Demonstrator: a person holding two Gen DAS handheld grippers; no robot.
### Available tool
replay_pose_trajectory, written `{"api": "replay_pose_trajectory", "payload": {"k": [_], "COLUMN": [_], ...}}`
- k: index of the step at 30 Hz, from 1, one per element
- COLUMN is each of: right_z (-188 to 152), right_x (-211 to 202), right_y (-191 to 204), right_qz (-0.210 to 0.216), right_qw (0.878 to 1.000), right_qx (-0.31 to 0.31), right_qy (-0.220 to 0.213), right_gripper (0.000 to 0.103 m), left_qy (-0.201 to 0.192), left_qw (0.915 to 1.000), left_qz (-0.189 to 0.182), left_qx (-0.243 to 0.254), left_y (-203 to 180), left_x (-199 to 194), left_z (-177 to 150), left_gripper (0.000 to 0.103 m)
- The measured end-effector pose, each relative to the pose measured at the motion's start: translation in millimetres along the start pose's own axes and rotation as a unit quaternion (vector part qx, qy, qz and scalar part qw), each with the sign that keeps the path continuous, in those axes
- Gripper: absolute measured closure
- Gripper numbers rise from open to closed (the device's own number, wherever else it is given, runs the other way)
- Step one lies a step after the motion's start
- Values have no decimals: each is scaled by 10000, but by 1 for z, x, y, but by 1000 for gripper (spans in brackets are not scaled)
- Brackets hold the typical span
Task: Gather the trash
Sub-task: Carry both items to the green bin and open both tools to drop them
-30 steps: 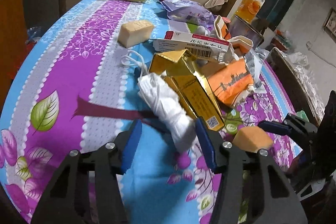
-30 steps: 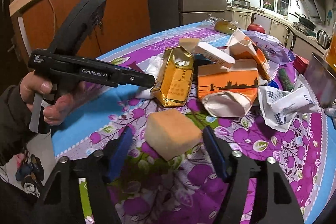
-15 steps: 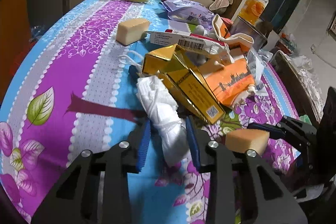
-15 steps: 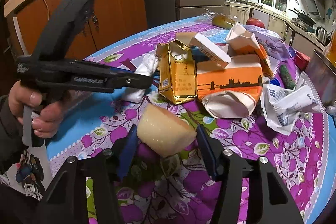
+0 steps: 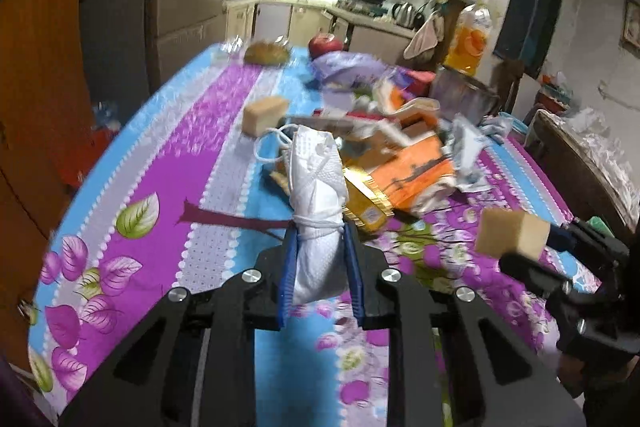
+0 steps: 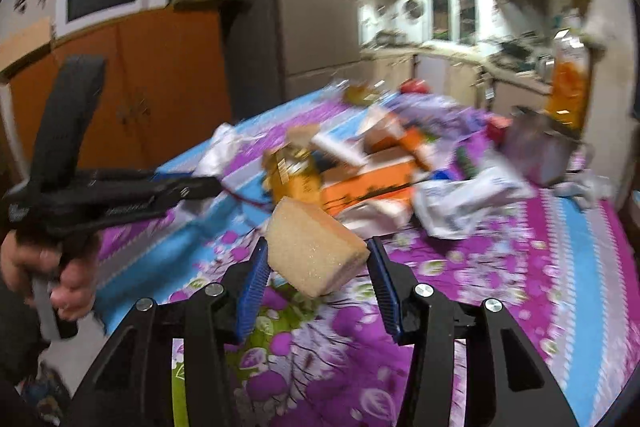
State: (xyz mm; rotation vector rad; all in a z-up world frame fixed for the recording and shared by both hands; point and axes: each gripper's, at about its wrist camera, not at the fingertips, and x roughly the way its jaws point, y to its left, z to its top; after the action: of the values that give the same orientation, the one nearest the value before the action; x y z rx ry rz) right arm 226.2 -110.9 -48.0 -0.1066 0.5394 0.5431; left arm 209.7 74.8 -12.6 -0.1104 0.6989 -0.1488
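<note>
Now clamped between the blue pads of the left gripper (image 5: 320, 267): a crumpled white face mask (image 5: 318, 195) wound with its own white ear cord, sticking up past the fingertips and lifted clear of the purple-and-blue flowered tablecloth (image 5: 168, 179). Jaws just closed onto it, pads pressing both sides. Pinched likewise in the right gripper (image 6: 316, 267): a tan rectangular sponge block (image 6: 314, 247), tilted, held off the cloth, jaws just narrowed against its two ends. Seen from the left wrist camera, same sponge at far right, above the cloth.

Further back on the table, heaped together: a gold foil carton (image 5: 362, 201), an orange paper package with a dark skyline print (image 5: 416, 167), a crumpled white printed wrapper (image 5: 466, 151). Beside the heap, toward the far left, a second tan sponge block (image 5: 266, 113). Beyond, a lilac plastic bag (image 5: 348, 67), a red apple (image 5: 325, 43), a brown bun in clear wrap (image 5: 266, 53), a steel pot (image 5: 464, 95), a bottle of orange drink (image 5: 470, 41). Much of both views blurred. At left in the right wrist view, a hand (image 6: 48, 267) gripping the left tool's handle.
</note>
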Motion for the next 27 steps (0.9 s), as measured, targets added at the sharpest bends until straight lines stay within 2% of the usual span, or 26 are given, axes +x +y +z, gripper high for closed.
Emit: {"api": "replay_pose_trajectory", "payload": {"k": [5,10,27], "right_z": [-3,-6,-28], "right_x": [-48,-92,-221], "right_y": [-10,-32,-111], "right_qz": [-727,-1294,-2618], "right_qw": [9959,9872,9528], "right_qx": [143,451,928], "right_qy": [-516,-816,-1227], "right_gripper": [53,52,52], "left_qy": [-369,-753,-999], "left_qw": [9989,9954,9815], "left_qz": [-5,-72,-1001], "left_qx": [298,580,1287], "left_y": [-36,-77,-206], "left_x": [-22,-41,-46], "left_z": [0,4,7], "left_gripper": [82,82,82]}}
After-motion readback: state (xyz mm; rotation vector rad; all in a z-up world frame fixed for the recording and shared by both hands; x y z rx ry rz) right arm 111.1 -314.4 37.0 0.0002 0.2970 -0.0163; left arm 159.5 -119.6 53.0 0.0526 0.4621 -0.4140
